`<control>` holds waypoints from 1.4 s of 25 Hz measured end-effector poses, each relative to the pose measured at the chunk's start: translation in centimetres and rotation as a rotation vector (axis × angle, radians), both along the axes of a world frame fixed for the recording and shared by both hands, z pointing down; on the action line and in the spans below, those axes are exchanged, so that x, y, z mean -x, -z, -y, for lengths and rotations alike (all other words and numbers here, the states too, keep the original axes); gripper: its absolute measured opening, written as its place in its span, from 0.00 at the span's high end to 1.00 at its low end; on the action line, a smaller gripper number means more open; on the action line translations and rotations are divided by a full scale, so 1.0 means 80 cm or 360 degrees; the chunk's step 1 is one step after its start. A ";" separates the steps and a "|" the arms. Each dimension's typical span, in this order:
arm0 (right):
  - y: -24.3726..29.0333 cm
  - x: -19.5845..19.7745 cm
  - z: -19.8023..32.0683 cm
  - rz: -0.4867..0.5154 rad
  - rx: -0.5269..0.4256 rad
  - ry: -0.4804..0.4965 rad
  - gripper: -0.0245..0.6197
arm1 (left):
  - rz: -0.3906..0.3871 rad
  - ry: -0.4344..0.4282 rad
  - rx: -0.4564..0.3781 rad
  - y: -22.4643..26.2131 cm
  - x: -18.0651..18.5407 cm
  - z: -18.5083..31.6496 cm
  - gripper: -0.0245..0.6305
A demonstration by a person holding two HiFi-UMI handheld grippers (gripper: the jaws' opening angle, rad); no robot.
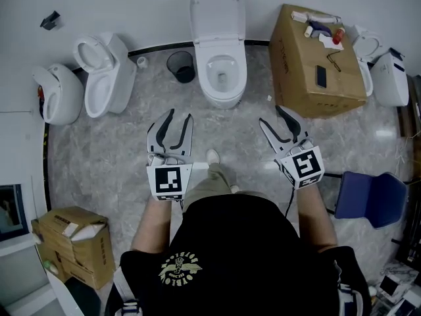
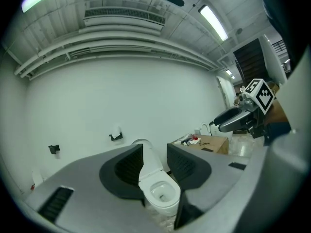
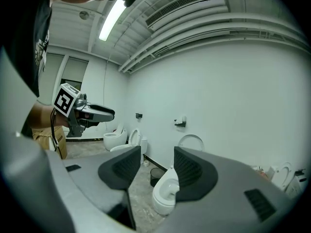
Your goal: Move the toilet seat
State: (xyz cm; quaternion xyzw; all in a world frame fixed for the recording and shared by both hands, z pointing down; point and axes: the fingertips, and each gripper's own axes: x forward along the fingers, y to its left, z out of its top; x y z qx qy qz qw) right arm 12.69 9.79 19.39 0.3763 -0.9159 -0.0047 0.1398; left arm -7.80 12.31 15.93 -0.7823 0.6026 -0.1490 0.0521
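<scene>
So the toilet seat [image 1: 205, 74] is on the middle toilet [image 1: 221, 101] at the top centre of the frame, with its lid [image 1: 217, 8] flipped up. The left gripper [image 1: 179, 116] and right gripper [image 1: 271, 115] both hang mid-frame, short of the bowl, with their fingers spread wide and nothing between them. There's a cardboard box [image 1: 309, 78] sitting at the upper right, just beside the toilet.

Head view: high overhead, looking steeply down at floor and wall base; toilet [image 1: 220, 58] top centre, some way ahead.
Left gripper view: rides left gripper [image 1: 179, 117], faces roughly level toward wall, toilet framed between jaws.
Right gripper view: rides right gripper [image 1: 271, 116], same toilet partly behind one jaw.
Each gripper view catches the other gripper.
</scene>
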 end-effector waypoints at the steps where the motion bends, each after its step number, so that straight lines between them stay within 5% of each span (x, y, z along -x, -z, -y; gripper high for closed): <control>1: 0.000 0.001 0.007 0.0001 0.0002 -0.0007 0.61 | 0.0005 -0.0007 0.0002 0.000 0.001 0.008 0.71; 35: 0.005 0.110 0.247 -0.0035 0.0020 -0.0068 0.61 | 0.0013 -0.0117 0.0016 -0.002 0.103 0.268 0.74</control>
